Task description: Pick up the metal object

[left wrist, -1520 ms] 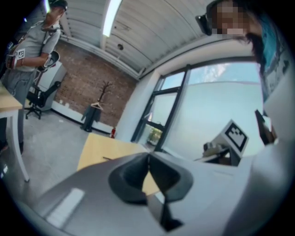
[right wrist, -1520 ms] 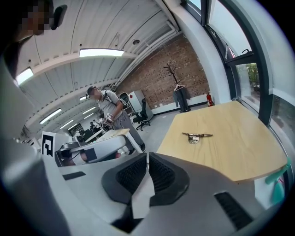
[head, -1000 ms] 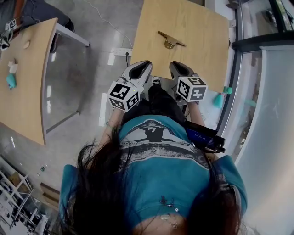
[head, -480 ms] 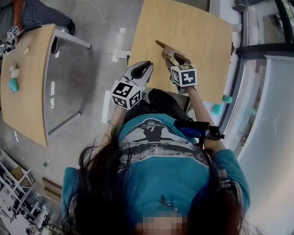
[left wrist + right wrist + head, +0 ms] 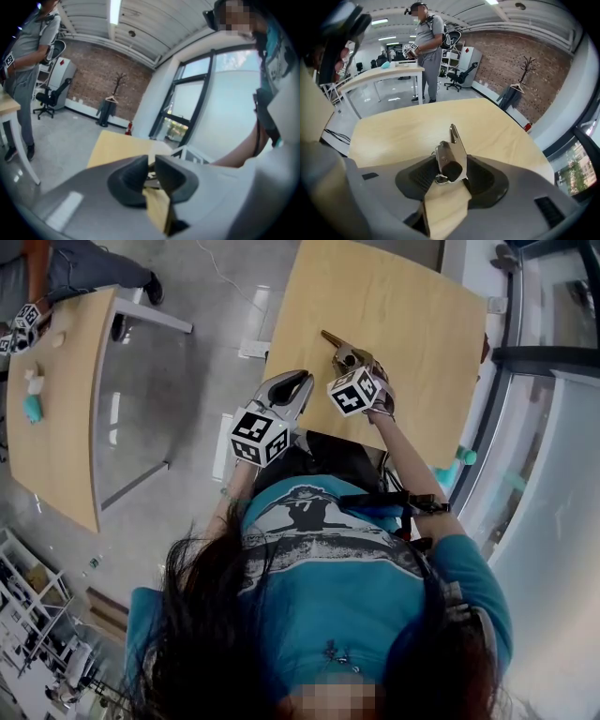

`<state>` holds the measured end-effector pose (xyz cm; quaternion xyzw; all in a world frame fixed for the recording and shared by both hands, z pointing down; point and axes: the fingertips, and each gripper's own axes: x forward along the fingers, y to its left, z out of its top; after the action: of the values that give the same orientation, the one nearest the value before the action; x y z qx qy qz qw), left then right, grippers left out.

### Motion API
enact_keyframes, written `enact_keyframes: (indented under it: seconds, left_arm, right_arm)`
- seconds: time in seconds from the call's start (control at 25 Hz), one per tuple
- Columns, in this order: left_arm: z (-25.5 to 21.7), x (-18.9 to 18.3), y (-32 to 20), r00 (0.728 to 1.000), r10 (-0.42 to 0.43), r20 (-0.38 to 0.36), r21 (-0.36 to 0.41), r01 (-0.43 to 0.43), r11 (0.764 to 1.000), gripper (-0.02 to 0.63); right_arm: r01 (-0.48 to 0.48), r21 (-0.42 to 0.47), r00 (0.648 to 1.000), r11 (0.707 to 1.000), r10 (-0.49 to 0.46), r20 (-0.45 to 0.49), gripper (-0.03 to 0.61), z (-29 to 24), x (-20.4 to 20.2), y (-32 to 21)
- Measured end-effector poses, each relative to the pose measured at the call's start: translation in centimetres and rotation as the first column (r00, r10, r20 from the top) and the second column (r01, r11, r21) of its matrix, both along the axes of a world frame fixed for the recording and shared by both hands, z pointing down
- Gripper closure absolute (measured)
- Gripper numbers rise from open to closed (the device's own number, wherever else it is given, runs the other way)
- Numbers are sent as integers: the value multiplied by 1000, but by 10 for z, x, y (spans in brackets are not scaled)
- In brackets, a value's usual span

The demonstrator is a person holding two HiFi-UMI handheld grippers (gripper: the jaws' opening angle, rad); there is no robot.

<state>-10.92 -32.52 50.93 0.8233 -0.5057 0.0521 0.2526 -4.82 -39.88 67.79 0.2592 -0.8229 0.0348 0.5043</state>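
Observation:
The metal object, a flat pointed plate with a clip and a dark knob, lies on the light wooden table. My right gripper reaches over the near part of the table and stands around it. In the right gripper view the metal object sits between the black pads, with a gap on each side, and the jaws of the right gripper are opening. My left gripper hovers at the table's near edge with its jaws together; the left gripper view shows the left gripper holding nothing.
A second wooden table stands to the left across grey floor, with a teal item on it. A person stands beside that table. A window frame runs along the right.
My right gripper has moved forward from beside the left one at the table's near edge out to the metal object. The left gripper has stayed in place.

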Motion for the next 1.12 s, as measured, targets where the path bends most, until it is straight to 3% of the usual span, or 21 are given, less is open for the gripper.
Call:
enact_keyframes:
  seconds: [0.44, 0.56, 0.68, 0.88, 1.12]
  left_arm:
    - [7, -10, 5, 1000, -24, 10, -28, 24, 999, 572]
    - [5, -20, 6, 999, -40, 7, -24, 41, 999, 572]
    - [3, -25, 9, 999, -50, 6, -19, 51, 999, 572]
    - [2, -29, 18, 998, -56, 0, -8, 56, 998, 572]
    - [-7, -32, 52, 999, -37, -1, 20, 37, 999, 572]
  right_arm:
    - [12, 25, 999, 1000, -11, -48, 428, 8, -4, -14]
    - [-27, -20, 999, 999, 27, -27, 437, 2, -7, -12]
    - [-120, -99, 991, 988, 125, 47, 453, -10, -6, -8]
    - [-272, -241, 928, 932, 320, 193, 469, -31, 0, 2]
    - [-351, -353, 819, 867, 467, 333, 476, -71, 0, 37]
